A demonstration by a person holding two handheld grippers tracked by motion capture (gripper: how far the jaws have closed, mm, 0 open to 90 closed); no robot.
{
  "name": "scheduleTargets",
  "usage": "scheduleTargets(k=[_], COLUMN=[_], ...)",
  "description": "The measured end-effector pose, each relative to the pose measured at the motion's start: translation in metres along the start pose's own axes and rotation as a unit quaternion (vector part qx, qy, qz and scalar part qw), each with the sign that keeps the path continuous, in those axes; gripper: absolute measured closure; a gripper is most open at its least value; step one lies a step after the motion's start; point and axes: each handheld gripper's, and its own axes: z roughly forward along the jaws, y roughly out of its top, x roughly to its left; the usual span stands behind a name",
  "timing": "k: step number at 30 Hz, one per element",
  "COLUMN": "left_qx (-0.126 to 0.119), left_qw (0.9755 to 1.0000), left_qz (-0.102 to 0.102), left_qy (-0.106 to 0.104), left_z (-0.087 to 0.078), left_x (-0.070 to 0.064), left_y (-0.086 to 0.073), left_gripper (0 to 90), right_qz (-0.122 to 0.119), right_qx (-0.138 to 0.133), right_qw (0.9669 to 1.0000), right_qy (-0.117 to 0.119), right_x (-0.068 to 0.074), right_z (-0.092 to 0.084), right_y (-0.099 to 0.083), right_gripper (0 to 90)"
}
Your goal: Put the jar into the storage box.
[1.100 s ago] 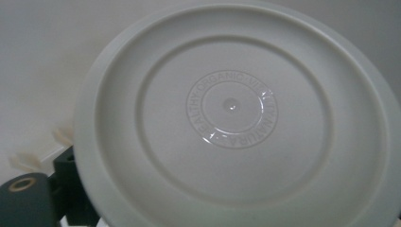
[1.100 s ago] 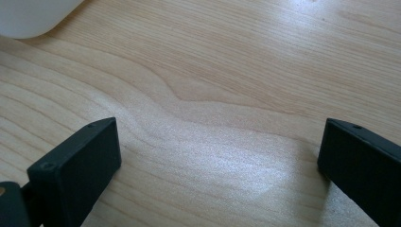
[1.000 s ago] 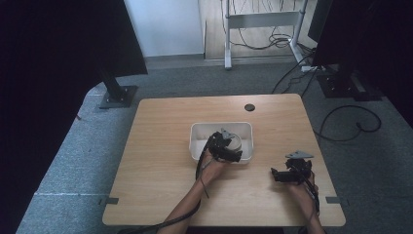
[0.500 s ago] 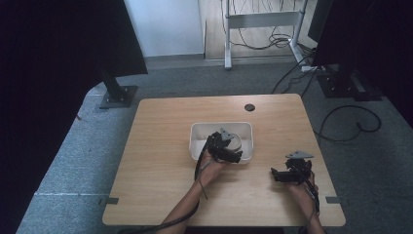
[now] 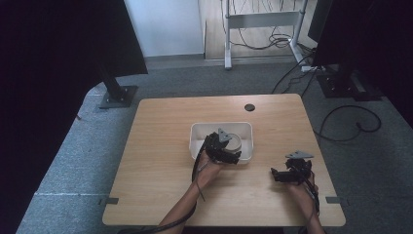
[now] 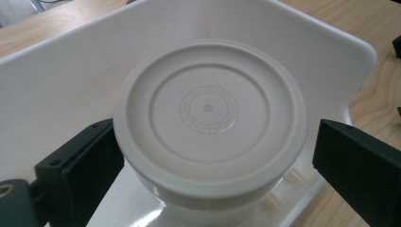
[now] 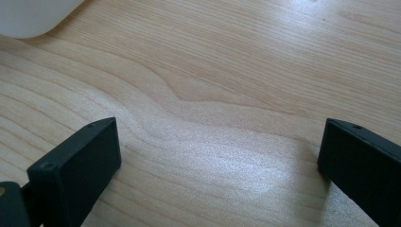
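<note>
From above, the left tool (image 5: 225,152) hangs over a white tray (image 5: 197,139) at the tabletop's (image 5: 160,146) middle; the right tool (image 5: 287,174) sits well apart, near right. Left gripper view: jaws spread, flanking a round lidded tub (image 6: 210,123) in the tray, left jaw touching. Right gripper view: jaws spread over bare wood.

A round, cream-white lidded tub (image 6: 210,127) stands upright inside a white rectangular plastic tray (image 6: 56,90), toward its 3 o'clock end. Its lid is on, flat and moulded with concentric rings. The tray rests at the bench's middle.
</note>
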Motion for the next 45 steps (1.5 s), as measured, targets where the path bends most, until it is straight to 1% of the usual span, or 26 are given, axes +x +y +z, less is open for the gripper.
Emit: scheduleTargets(k=[9, 14, 17, 23, 30, 35, 42, 45], left_qx=[-0.006, -0.009, -0.009, -0.017, -0.017, -0.018, -0.027, -0.03], left_qw=[1.0, 0.9999, 0.9999, 0.9998, 0.9997, 0.9997, 0.9995, 0.9993], left_qz=[0.003, 0.005, 0.006, 0.007, 0.007, 0.005, 0.002, 0.005], left_qy=[0.004, 0.003, 0.0, -0.005, -0.014, -0.015, -0.019, -0.022], left_z=[-0.011, -0.016, -0.019, -0.028, -0.035, -0.04, -0.051, -0.056], left_x=[0.002, 0.003, 0.003, 0.004, 0.005, 0.007, 0.008, 0.007], left_y=[-0.003, -0.006, -0.008, -0.011, -0.017, -0.02, -0.023, -0.023], left_gripper=[2.8, 2.9, 3.0, 3.4, 3.9, 4.0, 4.1, 4.2], right_qz=[0.0, 0.0, 0.0, 0.0, -0.002, -0.004, -0.005, -0.006], right_qx=[0.0, 0.0, 0.0, 0.0, -0.002, -0.004, -0.005, -0.005], right_qw=[1.0, 1.0, 1.0, 1.0, 1.0, 1.0, 1.0, 0.9999], right_qy=[0.0, 0.0, 0.0, 0.0, 0.003, 0.005, 0.006, 0.007], right_x=[0.0, 0.0, 0.0, 0.0, 0.0, 0.0, 0.0, 0.0], right_z=[0.0, 0.0, 0.0, 0.0, 0.0, -0.001, -0.001, -0.001], right_y=[0.0, 0.0, 0.0, 0.0, 0.0, 0.0, -0.001, -0.001], right_gripper=[0.0, 0.0, 0.0, 0.0, 1.4, 2.7, 3.2, 3.5])
